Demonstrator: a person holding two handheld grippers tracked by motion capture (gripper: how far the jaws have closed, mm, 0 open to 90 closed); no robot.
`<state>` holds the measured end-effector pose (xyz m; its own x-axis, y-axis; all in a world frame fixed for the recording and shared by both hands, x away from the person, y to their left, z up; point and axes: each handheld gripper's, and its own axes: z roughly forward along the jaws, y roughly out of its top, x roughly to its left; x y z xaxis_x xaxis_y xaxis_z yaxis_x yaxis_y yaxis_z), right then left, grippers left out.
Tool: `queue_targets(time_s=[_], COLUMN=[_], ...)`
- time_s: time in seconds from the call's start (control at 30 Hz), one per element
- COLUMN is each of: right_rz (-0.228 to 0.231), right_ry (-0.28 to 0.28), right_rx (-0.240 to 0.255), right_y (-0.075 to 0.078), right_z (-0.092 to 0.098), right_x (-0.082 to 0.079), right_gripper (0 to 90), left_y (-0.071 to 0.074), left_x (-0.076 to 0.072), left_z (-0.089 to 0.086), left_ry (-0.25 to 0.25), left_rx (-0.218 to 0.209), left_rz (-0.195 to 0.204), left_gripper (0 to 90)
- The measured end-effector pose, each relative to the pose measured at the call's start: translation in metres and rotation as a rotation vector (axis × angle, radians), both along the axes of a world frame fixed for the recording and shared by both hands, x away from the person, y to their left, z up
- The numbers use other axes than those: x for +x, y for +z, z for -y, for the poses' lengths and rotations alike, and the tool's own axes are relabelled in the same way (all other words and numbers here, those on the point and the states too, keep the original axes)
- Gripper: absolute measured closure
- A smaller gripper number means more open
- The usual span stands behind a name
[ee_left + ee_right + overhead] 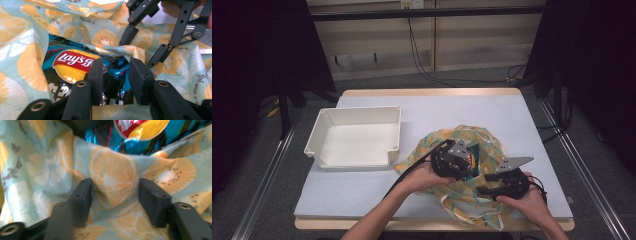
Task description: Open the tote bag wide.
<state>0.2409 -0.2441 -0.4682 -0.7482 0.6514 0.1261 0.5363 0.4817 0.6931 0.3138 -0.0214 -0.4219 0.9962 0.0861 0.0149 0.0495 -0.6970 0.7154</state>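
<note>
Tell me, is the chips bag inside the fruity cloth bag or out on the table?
Inside. The chips bag lies in the cloth bag, whose orange-slice fabric wraps around it on all sides.

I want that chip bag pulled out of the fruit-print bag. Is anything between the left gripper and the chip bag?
Nothing visible blocks it. In the left gripper view the left gripper has its jaws right at the chip bag in the mouth of the fabric bag, whose folds lie around the chip bag, not across it.
</note>
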Motion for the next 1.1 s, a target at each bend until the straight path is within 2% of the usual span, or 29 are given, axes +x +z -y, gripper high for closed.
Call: queue_targets(time_s=[0.07,0.13,0.2,0.27,0.43,0.5,0.53,0.6,0.63,0.7,0.77,0.8,0.83,0.87,0.93,1.0,1.07,1.1], right_rz=[-0.005,-0.006,-0.009,-0.005,-0.014,-0.007,-0.011,-0.012,-0.012,-0.011,-0.015,-0.015,-0.011,-0.012,-0.01,-0.014,-0.013,-0.007], right_ry=[0.008,0.016,0.021,0.023,0.022,0.023,0.022,0.027,0.026,0.032,0.032,0.029,0.029,0.034,0.034,0.034,0.036,0.036], right_rx=[-0.005,-0.003,0.005,-0.006,0.006,0.002,0.008,0.012,0.012,0.013,0.014,0.016,0.019,0.018,0.016,0.02,0.022,0.018], right_y=[-0.001,0.0,0.0,-0.001,-0.004,-0.004,-0.004,-0.004,-0.004,-0.004,-0.004,-0.004,-0.004,-0.004,-0.004,-0.006,-0.006,-0.006], right_z=[0.001,0.003,0.006,0.009,0.016,0.017,0.016,0.016,0.015,0.015,0.016,0.016,0.017,0.017,0.017,0.017,0.017,0.017], right_x=[-0.001,-0.004,-0.006,-0.009,-0.017,-0.018,-0.019,-0.02,-0.021,-0.021,-0.022,-0.022,-0.022,-0.023,-0.024,-0.024,-0.024,-0.025], right_gripper=[58.1,73.3,84.1,90.0,90.0,90.0,90.0,90.0,90.0,90.0,90.0,90.0,90.0,90.0,90.0,90.0,90.0,90.0], left_y=[0.0,-0.001,-0.002,-0.002,-0.008,-0.009,-0.009,-0.007,-0.004,0.002,-0.002,-0.006,-0.01,-0.014,-0.016,-0.017,-0.021,-0.021], left_x=[0.0,0.0,0.0,0.001,0.002,0.002,0.0,-0.002,-0.004,-0.006,-0.008,-0.007,-0.006,-0.006,-0.006,-0.006,-0.006,-0.006], left_z=[-0.001,-0.001,-0.001,-0.002,-0.004,-0.003,-0.002,0.001,0.003,0.009,0.014,0.016,0.017,0.017,0.016,0.017,0.017,0.017], left_ry=[0.002,0.0,-0.004,-0.005,-0.011,-0.015,-0.019,-0.04,-0.042,-0.064,-0.064,-0.053,-0.049,-0.036,-0.04,-0.044,-0.048,-0.053], left_rx=[0.004,0.004,0.011,0.006,0.038,0.034,0.038,0.049,0.042,0.041,0.07,0.088,0.096,0.088,0.083,0.103,0.09,0.101], left_rz=[0.004,0.014,0.029,0.029,0.014,0.012,0.032,0.024,0.044,0.05,0.076,0.069,0.05,0.063,0.051,0.056,0.056,0.064], left_gripper=[62.2,61.9,61.9,61.9,58.3,57.2,57.1,52.9,52.8,56.6,65.5,66.7,66.3,64.5,62.4,60.5,58.8,58.8])
